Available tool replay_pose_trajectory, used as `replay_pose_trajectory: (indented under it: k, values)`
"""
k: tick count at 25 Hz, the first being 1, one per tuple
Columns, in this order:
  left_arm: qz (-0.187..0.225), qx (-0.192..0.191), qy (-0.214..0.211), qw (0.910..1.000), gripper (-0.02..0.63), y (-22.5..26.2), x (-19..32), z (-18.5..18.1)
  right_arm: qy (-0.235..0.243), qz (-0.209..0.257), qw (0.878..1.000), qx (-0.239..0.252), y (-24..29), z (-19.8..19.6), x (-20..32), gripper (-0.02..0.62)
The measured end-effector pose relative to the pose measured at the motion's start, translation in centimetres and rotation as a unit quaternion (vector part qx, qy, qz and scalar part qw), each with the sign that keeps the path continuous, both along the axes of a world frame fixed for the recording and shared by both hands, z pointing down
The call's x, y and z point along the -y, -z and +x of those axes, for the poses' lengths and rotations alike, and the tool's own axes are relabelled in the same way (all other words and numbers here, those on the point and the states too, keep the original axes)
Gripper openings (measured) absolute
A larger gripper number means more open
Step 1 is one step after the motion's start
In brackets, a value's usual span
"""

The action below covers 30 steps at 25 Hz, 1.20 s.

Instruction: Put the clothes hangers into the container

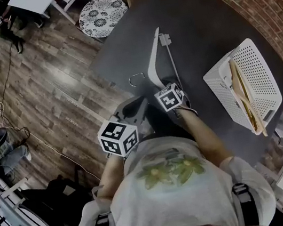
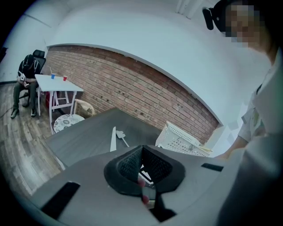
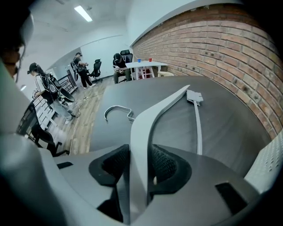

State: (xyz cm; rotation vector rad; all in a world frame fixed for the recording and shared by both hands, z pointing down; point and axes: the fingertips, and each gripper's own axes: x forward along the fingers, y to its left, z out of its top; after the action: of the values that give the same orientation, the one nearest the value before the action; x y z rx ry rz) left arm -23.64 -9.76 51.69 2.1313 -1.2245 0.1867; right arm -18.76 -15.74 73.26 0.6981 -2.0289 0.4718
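The white clothes hanger [image 3: 146, 119] lies flat on the dark surface [image 1: 196, 24]. Its metal hook [image 3: 116, 110] points toward the wooden floor side, and a thin bar with a clip [image 3: 195, 96] trails off its far end. The right gripper [image 3: 140, 151] is tipped steeply down over the near arm of this hanger. In the right gripper view that arm runs straight up between the jaws, filling most of the gap. One mesh pad [image 3: 116, 162] sits close on each side, the jaws spread wide and straddling the arm rather than clenched on it. The hanger rests on the surface. The left gripper [image 2: 141, 150] hovers low by the near edge of the surface, its jaws drawn together at the tips with nothing between them. The white perforated container [image 1: 254, 62] stands well apart to the right of the hanger, near the brick wall. Wooden hangers [image 1: 244, 94] already lie inside it along its length.
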Motion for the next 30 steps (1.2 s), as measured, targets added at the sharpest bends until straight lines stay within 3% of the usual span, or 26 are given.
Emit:
replay_pose_trajectory:
  k: [5, 16, 22, 30]
  values:
    - [0.0, 0.0, -0.004, 1.0, 0.029, 0.0, -0.1, 0.4, -0.008, 0.001, 1.0, 0.0, -0.1, -0.1, 0.2, 0.172]
    - [0.009, 0.001, -0.004, 1.0, 0.029, 0.9, -0.5, 0.9, 0.033, -0.021, 0.999, -0.011, 0.1, 0.3, -0.3, 0.132]
    - [0.018, 0.009, 0.007, 0.9998, 0.029, 1.4, -0.4, -0.2, 0.021, -0.047, 0.998, 0.027, 1.6, 0.8, -2.1, 0.132]
    - [0.046, 0.011, 0.002, 0.9989, 0.029, 3.4, -0.2, -0.2, 0.023, 0.005, 0.999, 0.047, 6.1, 1.4, -2.7, 0.132]
